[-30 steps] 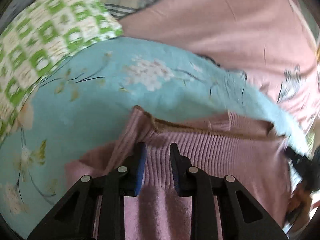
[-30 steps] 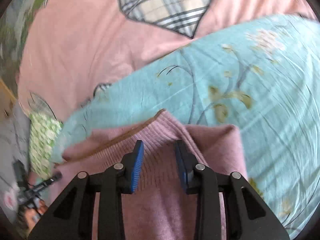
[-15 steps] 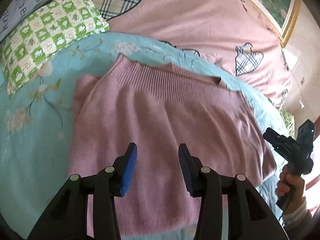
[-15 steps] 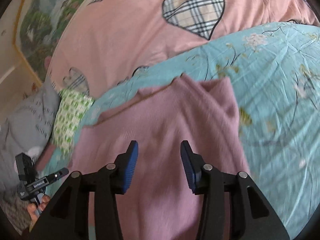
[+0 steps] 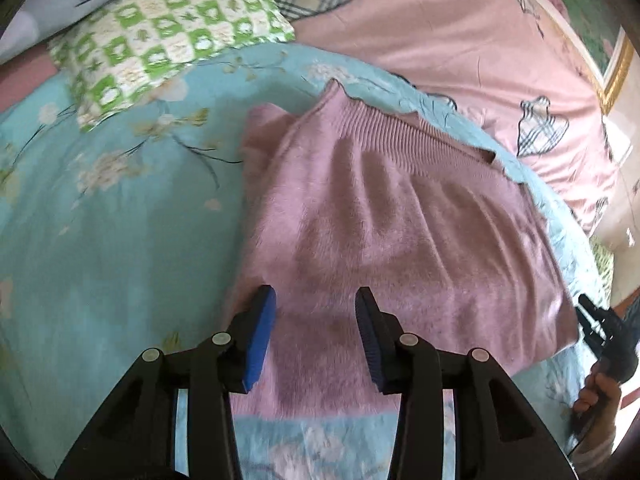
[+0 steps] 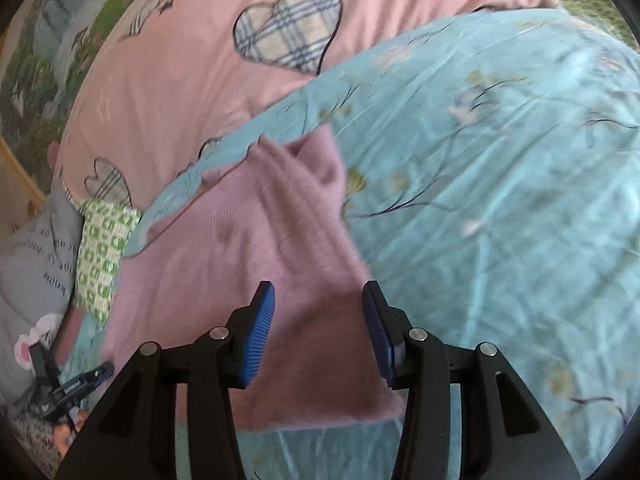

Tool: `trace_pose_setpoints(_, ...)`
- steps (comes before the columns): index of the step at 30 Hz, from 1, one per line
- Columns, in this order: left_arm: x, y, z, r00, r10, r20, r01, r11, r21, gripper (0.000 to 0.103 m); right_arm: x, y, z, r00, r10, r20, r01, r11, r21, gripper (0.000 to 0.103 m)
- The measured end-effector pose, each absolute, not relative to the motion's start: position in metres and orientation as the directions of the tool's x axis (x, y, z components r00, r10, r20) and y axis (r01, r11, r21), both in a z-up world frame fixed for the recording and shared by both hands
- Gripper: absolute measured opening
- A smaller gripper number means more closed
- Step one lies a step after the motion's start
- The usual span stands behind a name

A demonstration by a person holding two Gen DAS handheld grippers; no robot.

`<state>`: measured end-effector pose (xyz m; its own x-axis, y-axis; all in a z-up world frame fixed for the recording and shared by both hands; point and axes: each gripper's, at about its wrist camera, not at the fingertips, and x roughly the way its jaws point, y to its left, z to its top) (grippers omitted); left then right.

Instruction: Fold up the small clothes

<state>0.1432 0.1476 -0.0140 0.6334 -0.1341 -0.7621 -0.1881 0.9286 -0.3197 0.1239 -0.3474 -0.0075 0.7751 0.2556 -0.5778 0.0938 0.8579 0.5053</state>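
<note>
A fuzzy pink knit sweater (image 5: 384,232) lies folded on a turquoise floral sheet (image 5: 120,216), its ribbed band at the far side. It also shows in the right wrist view (image 6: 248,264). My left gripper (image 5: 316,336) is open and empty, hovering over the sweater's near left part. My right gripper (image 6: 318,332) is open and empty over the sweater's near right corner. The right gripper also shows at the right edge of the left wrist view (image 5: 604,332), and the left gripper at the lower left of the right wrist view (image 6: 68,388).
A green-and-white checked pillow (image 5: 168,36) lies beyond the sheet on the left. A pink cover with plaid hearts (image 6: 288,20) spreads behind. A grey cloth with lettering (image 6: 36,256) lies at the left. A gold-framed picture (image 5: 616,60) stands at the far right.
Both grippers let go of the sweater's ribbed edge, opened, and drew back toward me. The sweater now lies flat and folded on the sheet. The left view shifted right.
</note>
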Motion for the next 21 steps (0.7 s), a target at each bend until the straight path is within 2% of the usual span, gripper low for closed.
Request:
trace_pose_setpoints(4,0.116,0.146,-0.008,0.655,-0.140,-0.742,-0.213,0.908,-0.360,0.045,0.108,-0.345,-0.006,0.802,0.300,-0.516,0.041,0.835,0.549,0.047)
trace_pose_setpoints(12,0.081,0.136,-0.014,0.652,-0.190,-0.734,-0.227,0.875,-0.428,0.046,0.087,-0.318,-0.005,0.797,0.414,-0.440,-0.138,0.834,0.534,0.048)
trace_pose_setpoints(21,0.078,0.128,-0.036,0.640,-0.222,-0.736,-0.275,0.828,-0.488,0.047,0.077,-0.286,-0.008,0.765,0.476,-0.434,-0.271,0.849,0.454,0.055)
